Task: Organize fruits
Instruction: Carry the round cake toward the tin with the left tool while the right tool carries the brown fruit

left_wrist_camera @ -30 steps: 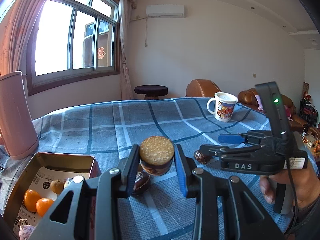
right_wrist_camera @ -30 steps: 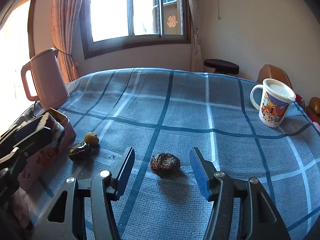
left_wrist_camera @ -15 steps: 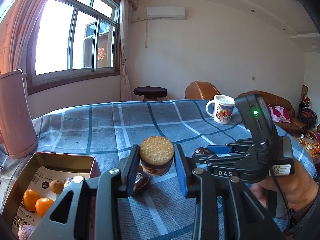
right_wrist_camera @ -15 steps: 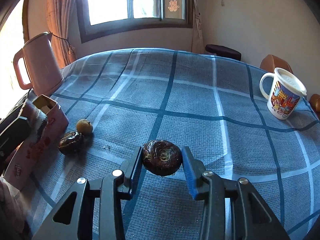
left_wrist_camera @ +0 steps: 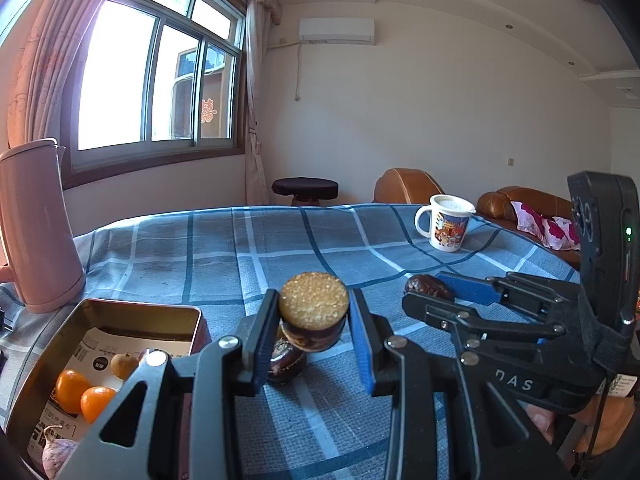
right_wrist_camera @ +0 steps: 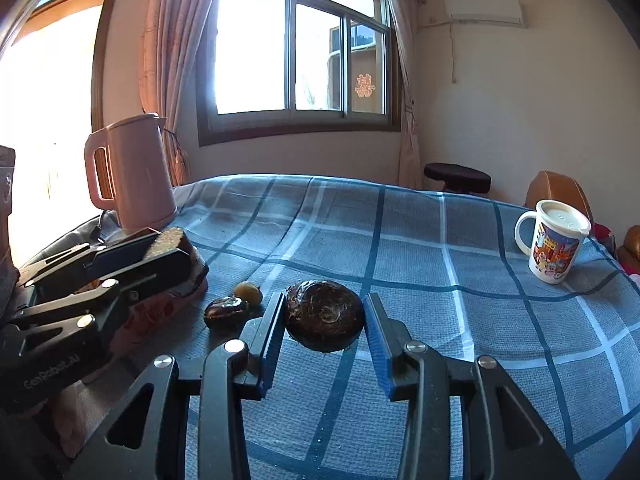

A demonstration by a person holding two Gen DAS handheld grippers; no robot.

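Observation:
My left gripper (left_wrist_camera: pixel 314 302) is shut on a dark fruit with a flat tan cut face (left_wrist_camera: pixel 313 308), held above the blue checked cloth. My right gripper (right_wrist_camera: pixel 325 305) is shut on a dark round fruit (right_wrist_camera: pixel 324 316), lifted clear of the cloth; in the left wrist view this right gripper (left_wrist_camera: pixel 426 290) hangs to the right. An open metal tin (left_wrist_camera: pixel 132 309) at the lower left holds two oranges (left_wrist_camera: pixel 73 390), a small tan fruit (left_wrist_camera: pixel 122 364) and a purplish one. On the cloth beside the tin lie another dark fruit (right_wrist_camera: pixel 226 312) and a small yellow fruit (right_wrist_camera: pixel 248 293).
A pink kettle (right_wrist_camera: pixel 130 172) stands at the back left, behind the tin. A lidded printed mug (right_wrist_camera: pixel 554 242) sits near the table's far right edge. Beyond the table are a dark stool (left_wrist_camera: pixel 305 189) and brown sofas. A hand (left_wrist_camera: pixel 600 428) grips the right gripper's handle.
The right gripper closed on the dark round fruit, lifted it off the cloth and carried it left, toward the tin. The left gripper kept still, holding its cut fruit.

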